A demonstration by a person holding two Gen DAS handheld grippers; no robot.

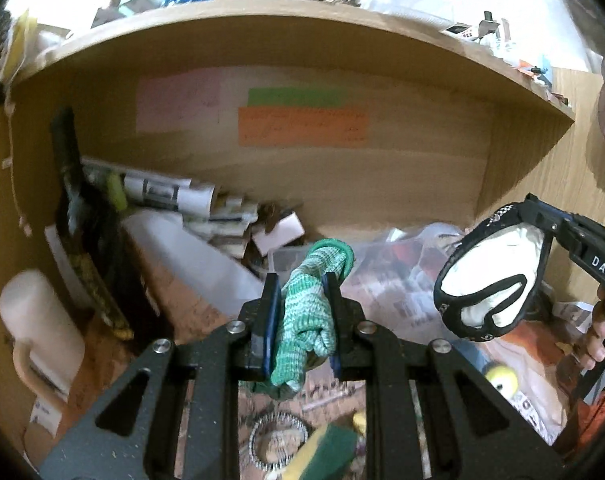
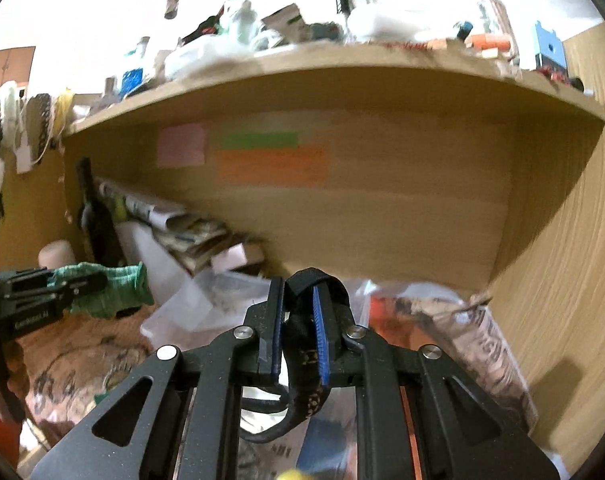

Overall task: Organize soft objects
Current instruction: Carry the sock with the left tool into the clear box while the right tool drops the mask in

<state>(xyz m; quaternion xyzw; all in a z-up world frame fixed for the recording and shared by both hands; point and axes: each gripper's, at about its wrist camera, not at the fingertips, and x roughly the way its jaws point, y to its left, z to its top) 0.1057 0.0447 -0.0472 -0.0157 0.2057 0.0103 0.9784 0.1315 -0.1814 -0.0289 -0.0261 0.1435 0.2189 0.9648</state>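
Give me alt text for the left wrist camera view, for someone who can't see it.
The left gripper is shut on a green knit glove in front of a cluttered wooden shelf. At right, the right gripper holds up a white glove with black trim. A white mug stands at left, and a green-and-yellow sponge lies below.

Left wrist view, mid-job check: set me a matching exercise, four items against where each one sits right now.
Items:
1. green knit glove
2. black-and-white glove
3. orange paper strip
4. yellow-green sponge

Places:
a. stuck on the shelf's back panel
b. on the surface below the left gripper
c. clamped in the left gripper
d. hanging from the right gripper

Pairs: 1-c, 2-d, 3-a, 4-b
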